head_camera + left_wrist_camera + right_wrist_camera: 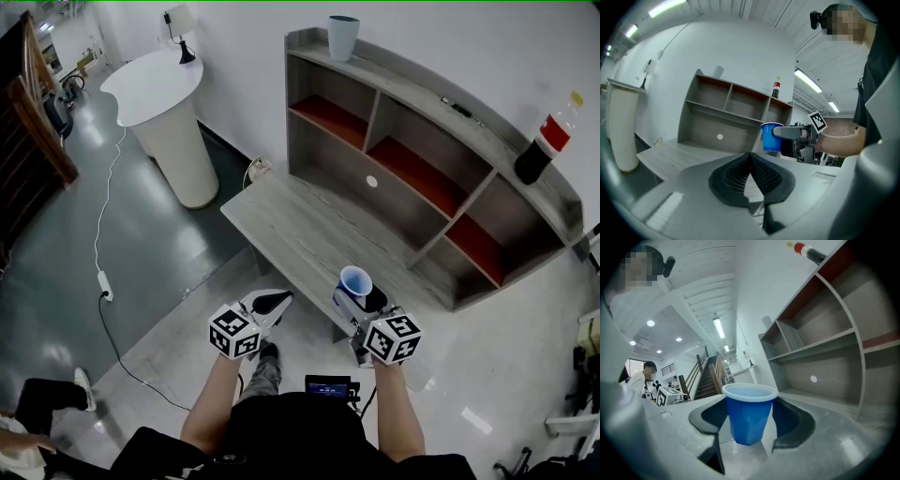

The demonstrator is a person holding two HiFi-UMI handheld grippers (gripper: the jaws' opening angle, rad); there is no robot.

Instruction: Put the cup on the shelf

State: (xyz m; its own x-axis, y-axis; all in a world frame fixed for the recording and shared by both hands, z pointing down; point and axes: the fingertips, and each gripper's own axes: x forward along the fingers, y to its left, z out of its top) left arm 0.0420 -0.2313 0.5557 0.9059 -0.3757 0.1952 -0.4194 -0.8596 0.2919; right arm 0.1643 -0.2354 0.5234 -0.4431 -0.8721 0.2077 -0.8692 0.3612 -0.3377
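Observation:
A blue plastic cup (355, 280) with a white rim stands upright between the jaws of my right gripper (359, 292), which is shut on it above the front edge of the low wooden platform (309, 234). In the right gripper view the cup (749, 416) fills the gap and both pads press its sides. The grey wooden shelf (412, 141), with red-lined compartments, stands behind the platform against the wall. My left gripper (272, 302) hovers to the left of the cup, shut with nothing in it. In the left gripper view its tips (751, 157) meet and the cup (769, 136) shows beyond.
On the shelf top stand a grey-blue cup (343, 37) at the left end and a cola bottle (547, 141) at the right. A white pedestal table (169, 112) with a lamp (180, 28) stands to the left. A cable with a power strip (105, 281) crosses the floor.

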